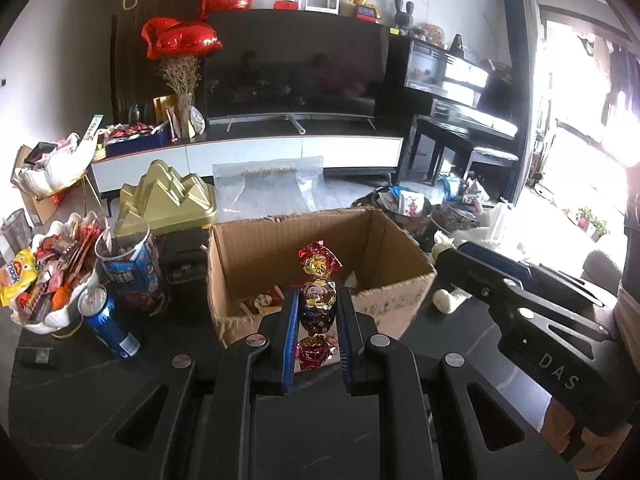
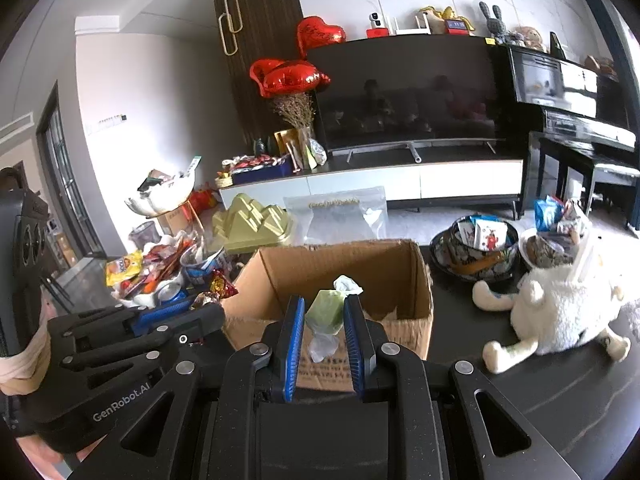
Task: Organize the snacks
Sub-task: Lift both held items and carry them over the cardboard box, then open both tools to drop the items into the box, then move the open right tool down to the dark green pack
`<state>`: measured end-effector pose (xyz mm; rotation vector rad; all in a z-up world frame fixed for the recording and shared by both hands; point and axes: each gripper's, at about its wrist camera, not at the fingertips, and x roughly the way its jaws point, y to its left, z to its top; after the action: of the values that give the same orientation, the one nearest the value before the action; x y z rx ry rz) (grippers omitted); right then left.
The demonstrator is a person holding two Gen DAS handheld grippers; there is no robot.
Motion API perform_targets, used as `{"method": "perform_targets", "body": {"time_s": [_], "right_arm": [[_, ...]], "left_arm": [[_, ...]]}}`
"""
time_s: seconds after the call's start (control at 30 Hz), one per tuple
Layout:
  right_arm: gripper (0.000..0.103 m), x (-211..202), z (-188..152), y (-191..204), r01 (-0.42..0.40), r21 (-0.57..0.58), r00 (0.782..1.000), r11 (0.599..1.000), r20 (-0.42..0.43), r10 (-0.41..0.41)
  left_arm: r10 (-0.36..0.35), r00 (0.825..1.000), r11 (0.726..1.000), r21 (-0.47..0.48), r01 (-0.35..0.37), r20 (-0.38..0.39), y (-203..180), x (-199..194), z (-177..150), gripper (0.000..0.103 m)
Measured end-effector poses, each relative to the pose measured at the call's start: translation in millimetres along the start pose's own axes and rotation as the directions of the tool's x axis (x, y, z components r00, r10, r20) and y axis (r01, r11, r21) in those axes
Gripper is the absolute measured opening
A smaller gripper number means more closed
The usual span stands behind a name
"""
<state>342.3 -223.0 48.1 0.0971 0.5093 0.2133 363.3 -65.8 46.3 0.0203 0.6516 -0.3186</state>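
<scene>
An open cardboard box (image 1: 256,240) stands on the dark table, also in the right wrist view (image 2: 384,264). My left gripper (image 1: 318,300) is shut on a red-and-gold foil-wrapped candy (image 1: 318,276), held upright above the box's near edge. My right gripper (image 2: 323,312) is shut on a green candy in a clear twisted wrapper (image 2: 326,308), held over the box's near edge. A few small snacks (image 1: 258,302) lie inside the box. The right gripper shows at right in the left wrist view (image 1: 472,256); the left gripper shows at left in the right wrist view (image 2: 200,304).
A white bowl of mixed snacks (image 1: 48,276), a blue can (image 1: 108,322) and a blue cup (image 1: 132,268) stand left of the box. A gold mountain-shaped box (image 1: 168,200) sits behind. Patterned bowls of snacks (image 2: 480,248) and a white plush toy (image 2: 560,312) are to the right.
</scene>
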Motion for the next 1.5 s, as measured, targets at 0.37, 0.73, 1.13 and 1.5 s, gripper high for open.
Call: {"method": "perform_targets", "body": {"time_s": [0.37, 0.73, 1.13, 1.5], "right_arm": [[0.022, 41.3, 16.4, -4.6, 0.006, -0.039, 1.0, 0.999, -0.006, -0.006], [0.034, 74.7, 20.2, -16.1, 0.081, -0.04, 0.996, 0.996, -0.039, -0.083], [0.037, 32.4, 4.4, -18.3, 0.042, -0.025, 0.998, 0.999, -0.036, -0.043], [0.052, -20.6, -23.4, -23.8, 0.029, -0.026, 0.999, 0.999, -0.039, -0.03]], "left_arm": [[0.024, 1.0, 1.0, 0.001, -0.024, -0.017, 14.8, 41.3, 19.3, 0.019], [0.105, 0.994, 0.994, -0.028, -0.106, -0.023, 28.0, 63.4, 33.2, 0.035], [0.077, 0.997, 0.997, 0.006, -0.077, 0.007, 3.5, 19.5, 8.9, 0.047], [0.051, 0.999, 0.998, -0.045, -0.051, -0.002, -25.3, -22.6, -24.7, 0.06]]}}
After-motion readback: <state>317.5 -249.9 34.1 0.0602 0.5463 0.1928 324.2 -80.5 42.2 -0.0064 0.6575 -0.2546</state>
